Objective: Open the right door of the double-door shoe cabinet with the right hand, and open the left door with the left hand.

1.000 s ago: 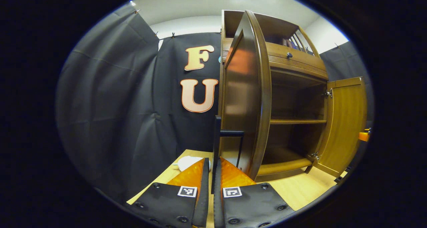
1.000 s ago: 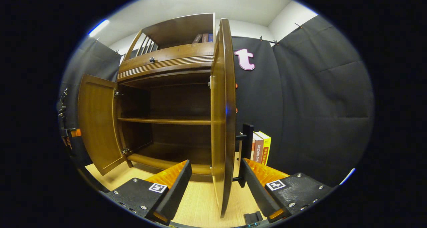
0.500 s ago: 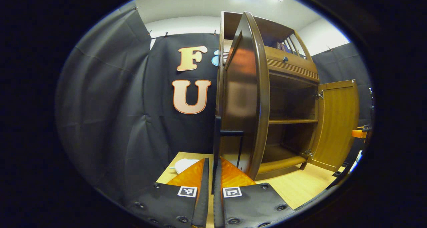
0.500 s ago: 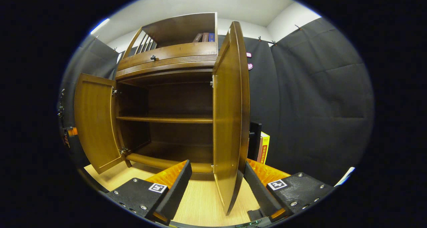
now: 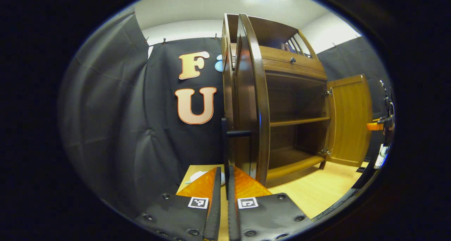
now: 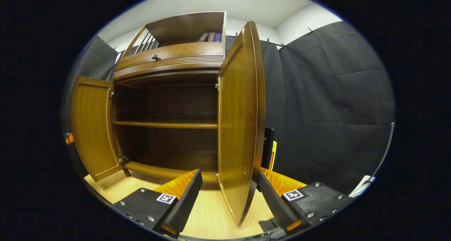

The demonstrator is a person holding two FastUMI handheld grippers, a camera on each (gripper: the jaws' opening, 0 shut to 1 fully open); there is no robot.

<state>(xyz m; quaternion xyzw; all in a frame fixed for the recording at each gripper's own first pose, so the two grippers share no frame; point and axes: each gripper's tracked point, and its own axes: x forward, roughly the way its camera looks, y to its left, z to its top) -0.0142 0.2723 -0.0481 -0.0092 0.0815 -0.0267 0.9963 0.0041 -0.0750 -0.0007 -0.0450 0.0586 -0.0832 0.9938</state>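
Cabinet (image 6: 169,57) stands dead ahead on pale floor, both doors swung out. Left gripper (image 5: 223,179): fingers nearly together around the upright black handle (image 5: 224,142) of left door (image 5: 252,103), which is edge-on just right of it. Right gripper (image 6: 229,181): wide apart, straddling the free edge of right door (image 6: 239,128), holding nothing. Likely only release remains.

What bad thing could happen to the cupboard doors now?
1. The left tool is clamped on the handle of the wide-open left door. Pulling farther might strain its hinges.
2. The right tool is open around the right door edge, so the door could swing or get knocked.
3. A book stands behind that door; pushing wider may hit it.
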